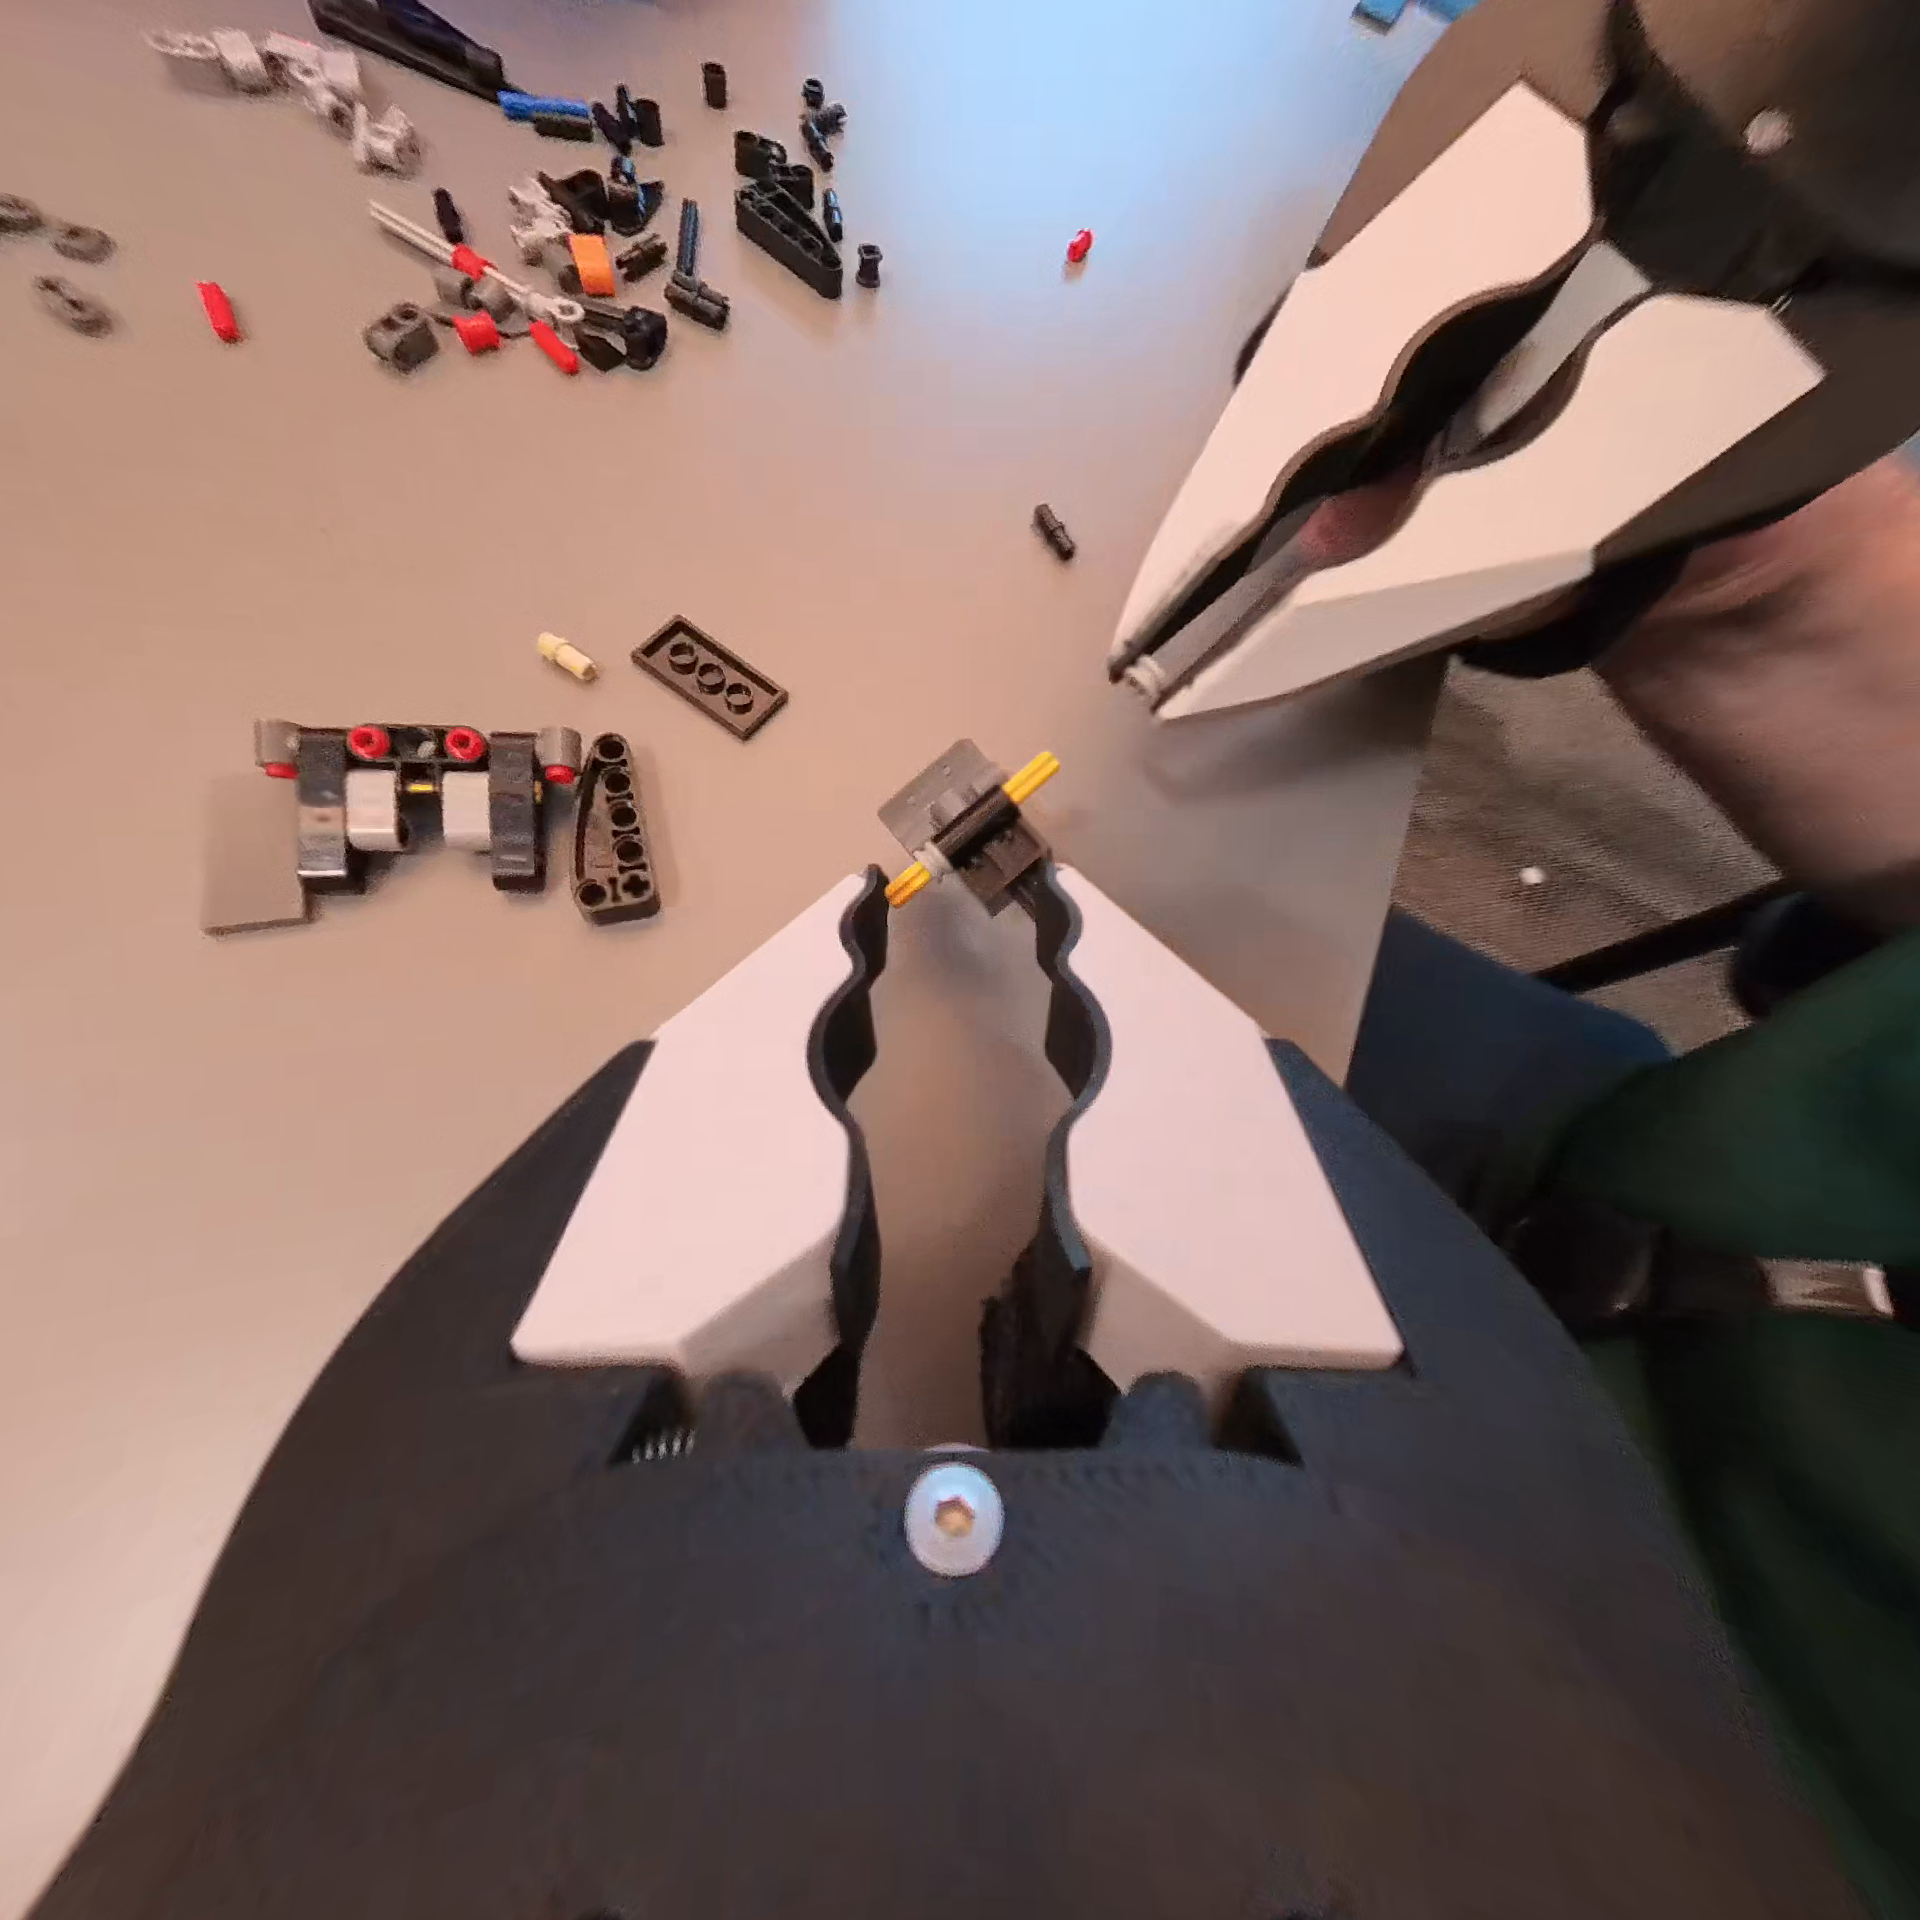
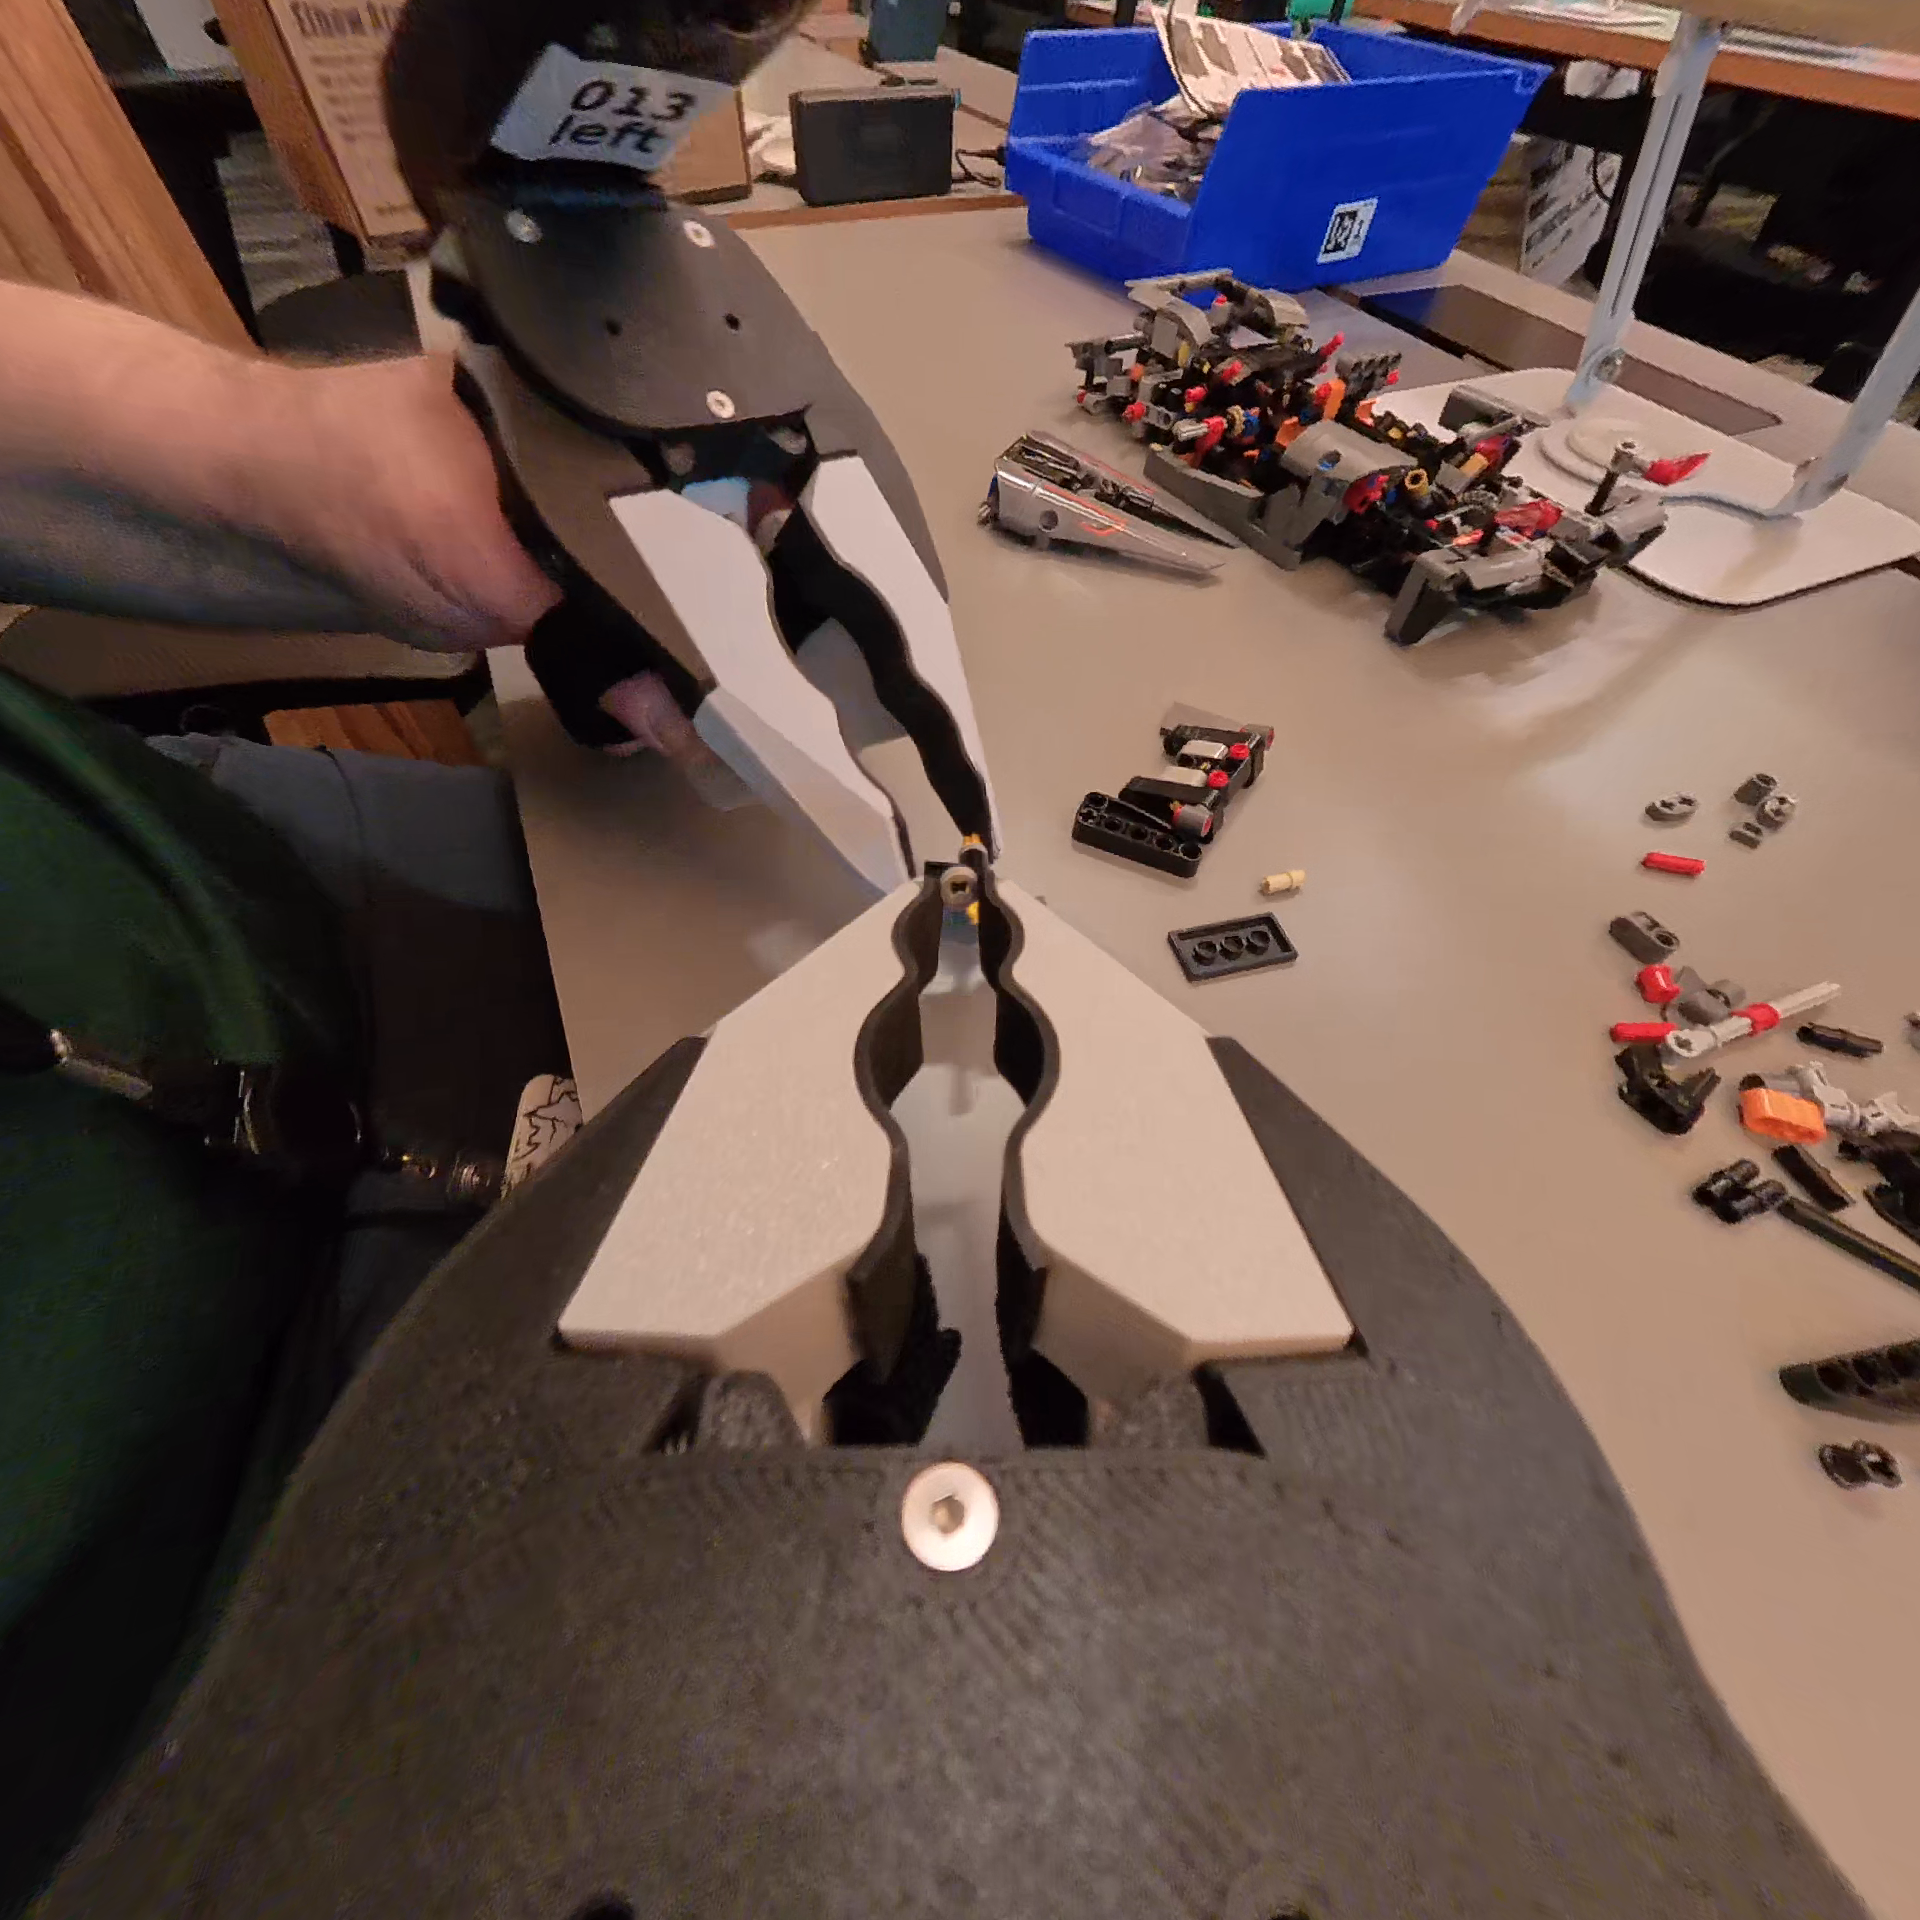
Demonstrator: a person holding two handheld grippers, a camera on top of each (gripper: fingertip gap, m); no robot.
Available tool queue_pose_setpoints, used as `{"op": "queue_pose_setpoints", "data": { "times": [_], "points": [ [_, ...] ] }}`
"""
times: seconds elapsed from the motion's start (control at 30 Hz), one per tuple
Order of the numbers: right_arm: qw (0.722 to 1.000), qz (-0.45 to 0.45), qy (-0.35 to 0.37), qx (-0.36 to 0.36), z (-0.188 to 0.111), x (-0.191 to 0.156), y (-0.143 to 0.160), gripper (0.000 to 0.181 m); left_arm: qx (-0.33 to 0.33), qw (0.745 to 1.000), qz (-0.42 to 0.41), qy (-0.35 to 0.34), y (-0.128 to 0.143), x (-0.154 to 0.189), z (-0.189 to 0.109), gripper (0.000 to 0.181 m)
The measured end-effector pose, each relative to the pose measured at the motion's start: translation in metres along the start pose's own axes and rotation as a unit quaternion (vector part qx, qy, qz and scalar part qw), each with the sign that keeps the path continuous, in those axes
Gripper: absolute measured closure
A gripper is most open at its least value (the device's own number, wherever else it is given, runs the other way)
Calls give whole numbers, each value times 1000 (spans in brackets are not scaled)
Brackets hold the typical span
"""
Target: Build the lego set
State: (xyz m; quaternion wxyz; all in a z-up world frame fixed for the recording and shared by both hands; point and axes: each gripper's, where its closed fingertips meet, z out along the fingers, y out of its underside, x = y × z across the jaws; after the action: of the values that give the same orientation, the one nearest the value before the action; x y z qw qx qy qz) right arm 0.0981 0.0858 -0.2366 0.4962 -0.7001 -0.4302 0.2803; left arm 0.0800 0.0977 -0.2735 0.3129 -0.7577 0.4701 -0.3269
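Note:
My left gripper [image 1: 961, 883] is shut on a small black and grey assembly [image 1: 961, 826] with a yellow axle through it, held at the fingertips above the table. My right gripper [image 2: 956, 883] is shut on a small grey pin [image 2: 956, 885]. In the left wrist view the right gripper [image 1: 1138, 681] hangs above and to the right of the assembly, apart from it. In the right wrist view the left gripper [image 2: 940, 857] comes in from the upper left, its tips just beyond mine. A partly built black, grey and red sub-assembly [image 1: 416, 810] lies on the table.
A dark plate with three holes [image 1: 710, 675], a tan pin [image 1: 566, 657] and a black pin [image 1: 1052, 530] lie loose. Several loose parts [image 1: 582, 260] are scattered farther off. A large car model [image 2: 1351, 468] and a blue bin [image 2: 1247, 156] stand at the back. The table edge [image 1: 1392, 831] is close by. Spacing between my two grippers at the tips: around 5 cm. From the left gripper's tips to the large car model [image 2: 1351, 468] is close to 25 cm.

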Motion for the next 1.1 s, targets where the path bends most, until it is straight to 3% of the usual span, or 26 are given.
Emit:
{"op": "queue_pose_setpoints", "data": {
  "times": [0.2, 0.53, 1.1],
  "points": [
    [999, -18, 3, -39, 8, 7, 9, 176, 2, 999, -29, 39, 4, -3, -1, 154],
    [999, -25, -11, -33, 16, 9, 5, 176, 52, 986, -103, 123, -11, -2, -8, 155],
    [999, -36, -15, -19, 18, 13, 1, 176, 34, 984, -108, 137, -9, -5, -4, 156]
  ]
}}
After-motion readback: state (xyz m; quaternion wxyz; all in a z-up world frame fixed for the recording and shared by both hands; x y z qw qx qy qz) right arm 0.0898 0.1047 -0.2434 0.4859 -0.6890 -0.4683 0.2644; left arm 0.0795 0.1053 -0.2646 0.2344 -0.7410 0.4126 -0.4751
